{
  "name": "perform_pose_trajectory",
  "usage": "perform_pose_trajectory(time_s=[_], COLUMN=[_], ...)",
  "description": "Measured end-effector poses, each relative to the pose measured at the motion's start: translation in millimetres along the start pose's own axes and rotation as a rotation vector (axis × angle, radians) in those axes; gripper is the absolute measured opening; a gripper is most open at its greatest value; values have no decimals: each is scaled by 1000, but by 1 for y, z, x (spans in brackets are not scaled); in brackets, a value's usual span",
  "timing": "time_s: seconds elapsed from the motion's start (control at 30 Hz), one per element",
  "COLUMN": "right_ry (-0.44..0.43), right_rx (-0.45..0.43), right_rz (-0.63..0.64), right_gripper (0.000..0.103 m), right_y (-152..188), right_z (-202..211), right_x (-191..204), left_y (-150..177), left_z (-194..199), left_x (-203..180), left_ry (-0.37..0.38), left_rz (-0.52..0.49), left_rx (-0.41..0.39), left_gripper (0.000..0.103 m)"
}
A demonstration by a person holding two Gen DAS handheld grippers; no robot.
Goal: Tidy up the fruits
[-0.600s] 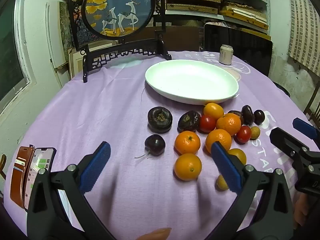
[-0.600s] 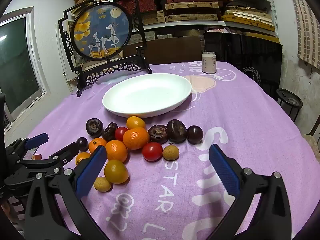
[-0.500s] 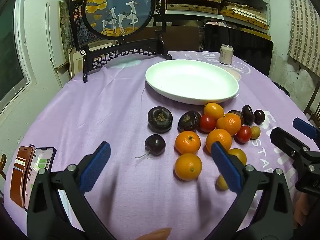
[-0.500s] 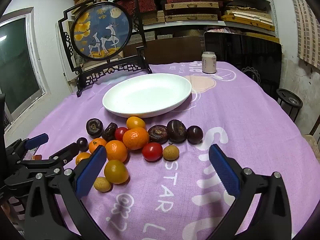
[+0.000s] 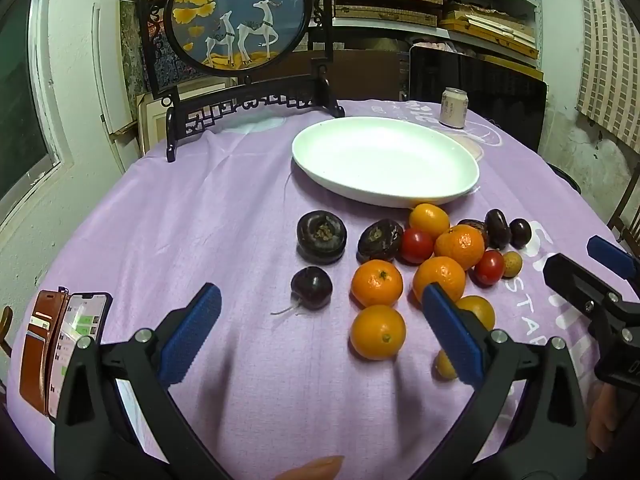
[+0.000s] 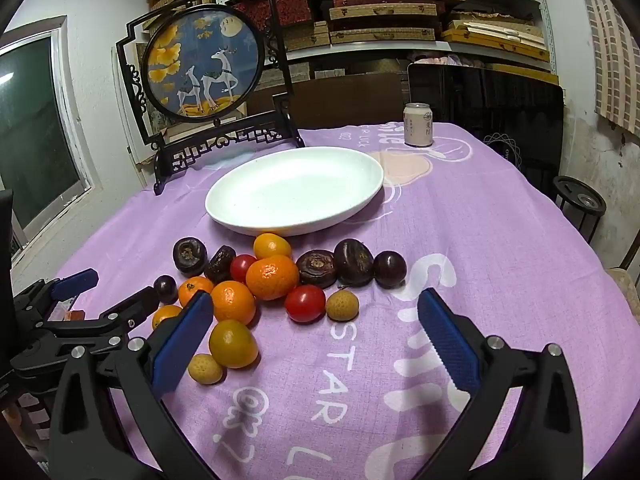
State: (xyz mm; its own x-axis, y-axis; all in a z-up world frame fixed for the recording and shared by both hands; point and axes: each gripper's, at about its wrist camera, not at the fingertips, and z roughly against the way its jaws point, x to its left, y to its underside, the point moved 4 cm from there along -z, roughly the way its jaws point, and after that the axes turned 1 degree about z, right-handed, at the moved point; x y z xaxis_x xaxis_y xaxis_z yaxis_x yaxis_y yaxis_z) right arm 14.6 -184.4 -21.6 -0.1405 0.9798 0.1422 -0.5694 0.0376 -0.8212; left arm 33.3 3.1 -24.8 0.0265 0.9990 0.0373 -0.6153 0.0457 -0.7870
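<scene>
A pile of fruit lies on the purple tablecloth in front of an empty white oval plate [image 5: 384, 160] [image 6: 296, 192]: oranges [image 5: 378, 332] [image 6: 272, 276], red tomatoes [image 6: 305, 303], dark water chestnuts [image 5: 321, 236] [image 6: 355, 262], a dark plum [image 5: 311, 287], small yellow fruits [image 6: 205, 368]. My left gripper [image 5: 320, 334] is open and empty, low over the cloth just short of the plum and oranges. My right gripper [image 6: 314, 342] is open and empty, in front of the tomato and yellow fruits.
A round deer picture on a black stand [image 5: 240, 20] [image 6: 204, 64] stands behind the plate. A drink can [image 5: 453, 107] [image 6: 418, 125] is at the back right. A phone in a brown wallet case [image 5: 60, 344] lies at the table's left edge.
</scene>
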Motion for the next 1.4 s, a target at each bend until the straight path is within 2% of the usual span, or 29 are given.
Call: perform_pose_trajectory(time_s=[1.4], right_ry=[-5], right_rx=[-5], right_rz=[-6], right_gripper=[102], right_y=[0], right_z=[0], right_x=[-1], left_y=[8], left_z=[-6], left_x=[-4], left_ry=[0], left_rz=[-2], left_rx=[11], left_gripper=[101])
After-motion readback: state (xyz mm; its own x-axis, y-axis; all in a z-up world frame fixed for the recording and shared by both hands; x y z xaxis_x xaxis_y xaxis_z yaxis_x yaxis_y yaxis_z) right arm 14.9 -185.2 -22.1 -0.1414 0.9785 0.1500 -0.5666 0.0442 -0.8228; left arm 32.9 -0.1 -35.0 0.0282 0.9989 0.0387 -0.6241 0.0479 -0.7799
